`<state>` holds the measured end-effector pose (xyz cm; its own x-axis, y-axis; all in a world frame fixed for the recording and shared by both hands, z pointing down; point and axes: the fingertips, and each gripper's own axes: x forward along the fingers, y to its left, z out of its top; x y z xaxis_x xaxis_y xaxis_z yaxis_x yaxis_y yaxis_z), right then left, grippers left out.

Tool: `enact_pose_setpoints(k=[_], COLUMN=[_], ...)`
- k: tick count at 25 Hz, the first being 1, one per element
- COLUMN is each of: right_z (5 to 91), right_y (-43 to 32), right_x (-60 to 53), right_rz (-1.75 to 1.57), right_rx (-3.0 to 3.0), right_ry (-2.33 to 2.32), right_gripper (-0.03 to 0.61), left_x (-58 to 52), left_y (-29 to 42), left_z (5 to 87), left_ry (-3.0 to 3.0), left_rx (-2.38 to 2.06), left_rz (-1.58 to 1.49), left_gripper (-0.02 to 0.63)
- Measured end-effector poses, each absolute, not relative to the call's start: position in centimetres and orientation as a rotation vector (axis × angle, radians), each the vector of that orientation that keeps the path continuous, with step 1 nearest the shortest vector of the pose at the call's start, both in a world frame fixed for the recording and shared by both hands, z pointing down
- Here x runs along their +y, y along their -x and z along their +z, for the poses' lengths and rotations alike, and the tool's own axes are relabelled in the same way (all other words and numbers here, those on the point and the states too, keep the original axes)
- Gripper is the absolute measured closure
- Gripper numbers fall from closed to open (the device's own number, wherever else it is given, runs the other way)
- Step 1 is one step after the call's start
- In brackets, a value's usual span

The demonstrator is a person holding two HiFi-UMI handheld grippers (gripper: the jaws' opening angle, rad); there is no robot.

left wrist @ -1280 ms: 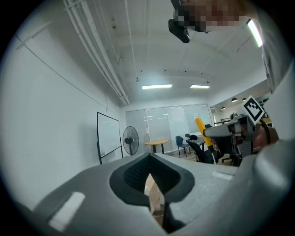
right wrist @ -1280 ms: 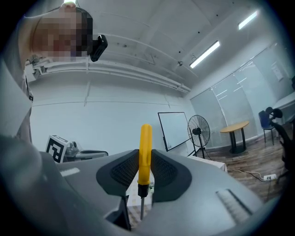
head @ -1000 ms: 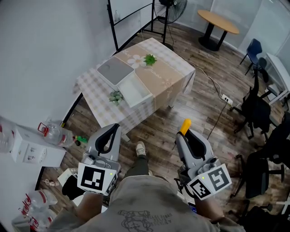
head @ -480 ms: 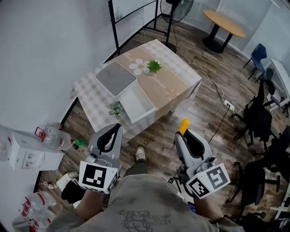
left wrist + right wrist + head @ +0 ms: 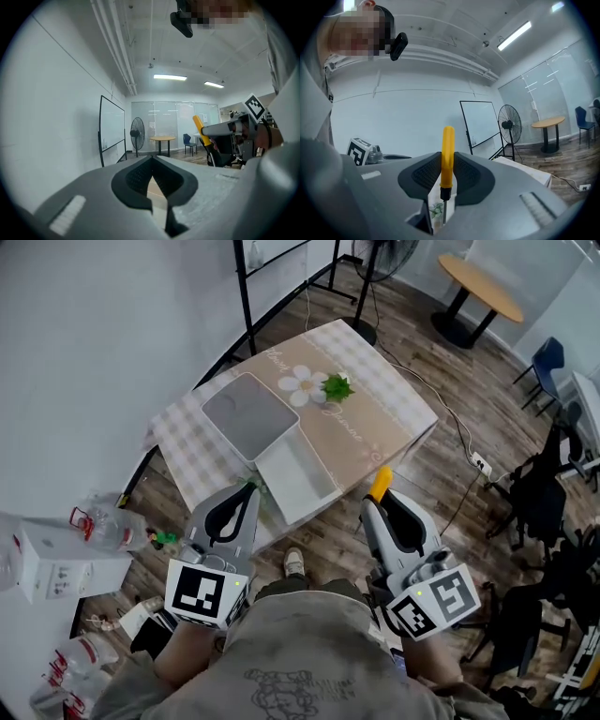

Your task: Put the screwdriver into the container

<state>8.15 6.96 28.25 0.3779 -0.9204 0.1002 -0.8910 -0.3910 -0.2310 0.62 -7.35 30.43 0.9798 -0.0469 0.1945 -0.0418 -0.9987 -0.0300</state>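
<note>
Room: office space with a wood-plank floor [image 5: 412, 474], a white wall to the left, a whiteboard stand [image 5: 246, 277] and a round table [image 5: 480, 287] at the far side.
Screwdriver [image 5: 447, 154]: yellow handle clamped upright between the pads, its rounded end sticking out past the tips; the dark collar and thin metal shaft run back toward the tool body. From the head view the handle [image 5: 381, 482] shows at the near edge of the worktop, outside the container.
Right tool [image 5: 447, 161]: closed on the screwdriver's handle, held in the air [image 5: 380, 507] just short of the worktop.
Left tool [image 5: 152, 159]: tips pressed together with nothing between them; in the head view it is held level with the right one [image 5: 246, 495], its tips over the worktop's near-left edge.
Container [image 5: 298, 479]: white open rectangular box near the worktop's front edge, between the two tools in the head view.
Grey lid [image 5: 248, 413]: flat on the worktop, touching the container's far side.
Worktop [image 5: 375, 418]: covered by a checked cloth and a beige runner with a daisy print; a small green plant [image 5: 337, 387] sits on the runner.
Left of the worktop: clear water bottles [image 5: 103, 521] and a white box [image 5: 52, 559] on the floor.
</note>
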Motion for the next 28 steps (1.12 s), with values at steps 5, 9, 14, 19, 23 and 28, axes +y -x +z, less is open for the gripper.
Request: enact_pose_setpoints(k=[5, 9, 14, 19, 23, 28], right_z=[28.6, 28.8, 29.2, 29.5, 30.3, 31.5], right_y=[-9.6, -10.6, -12.0, -14.0, -15.9, -18.6], right_x=[3.2, 1.0, -1.5, -4.1, -6.3, -8.8], right_rz=[-0.331, -0.352, -0.35, -0.368, -0.403, -0.462], right_rx=[1.704, 1.741, 1.816, 1.915, 2.022, 2.188], right_ry=[2.502, 2.475, 2.451, 2.362, 2.271, 2.132], right_gripper=[0.471, 0.471, 0.471, 0.47, 0.469, 0.469], left_x=[-10.4, -12.2, -14.1, -16.1, -17.4, -18.3], left_y=[-1.4, -1.8, -2.5, -3.6, -4.9, -6.6], left_z=[31.3, 31.8, 32.1, 32.3, 32.7, 32.9], left_ry=[3.13, 3.137, 3.136, 3.125, 3.11, 3.076], left_rx=[0.114, 0.158, 0.236, 0.363, 0.494, 0.682], left_rz=[-0.329, -0.351, -0.354, -0.364, -0.387, -0.424], left_gripper=[0.614, 0.614, 0.614, 0.614, 0.614, 0.614])
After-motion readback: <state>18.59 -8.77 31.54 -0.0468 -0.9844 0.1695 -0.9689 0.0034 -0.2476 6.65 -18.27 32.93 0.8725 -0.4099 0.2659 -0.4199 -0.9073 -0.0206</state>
